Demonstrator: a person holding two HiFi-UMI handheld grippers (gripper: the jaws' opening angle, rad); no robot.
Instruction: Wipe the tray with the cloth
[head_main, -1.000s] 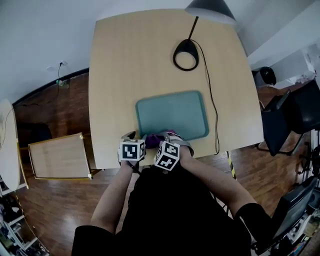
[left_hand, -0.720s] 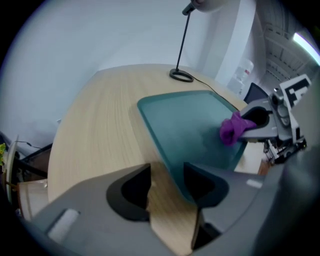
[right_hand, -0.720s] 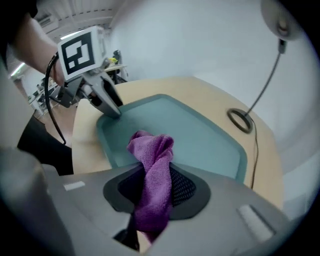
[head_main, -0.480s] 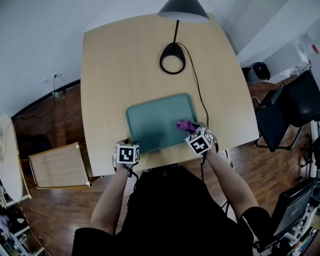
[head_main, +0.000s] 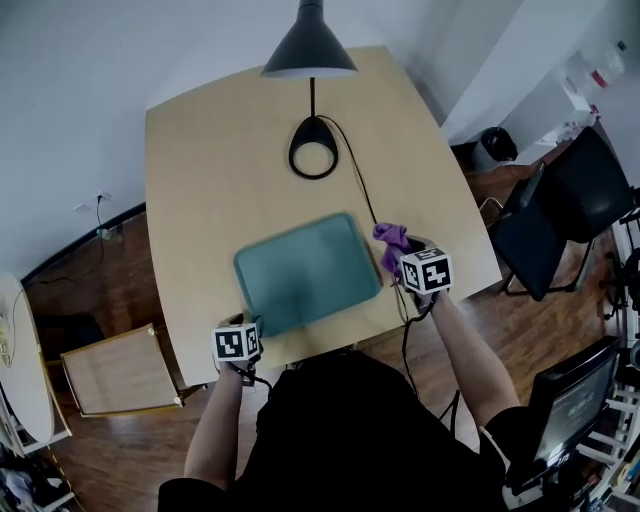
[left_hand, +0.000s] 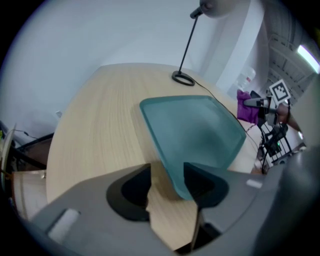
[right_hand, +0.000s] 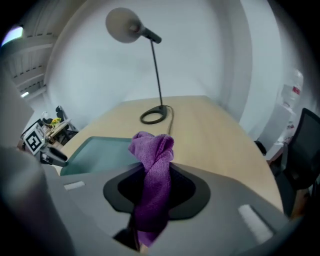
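Observation:
A teal tray (head_main: 305, 272) lies on the pale wooden table (head_main: 215, 180), tilted a little. My left gripper (head_main: 245, 324) sits at its near left corner. In the left gripper view the tray's corner (left_hand: 175, 170) lies between the jaws of my left gripper (left_hand: 167, 182), against the right one. Bare table shows beside the left one, so it stands open. My right gripper (head_main: 405, 255) is just past the tray's right edge, shut on a purple cloth (head_main: 391, 239). The bunched cloth (right_hand: 152, 165) sticks up between the jaws of my right gripper (right_hand: 155, 185).
A black desk lamp has its ring base (head_main: 313, 160) behind the tray and its shade (head_main: 308, 50) above. Its cable (head_main: 362, 205) runs down the table past the tray's right side. A black chair (head_main: 560, 215) stands right; a wooden box (head_main: 120, 370) sits on the floor left.
My right gripper has carried the cloth from the tray's near left corner rightward across the tray to beyond its right edge. The left gripper has stayed at the tray's near left corner.

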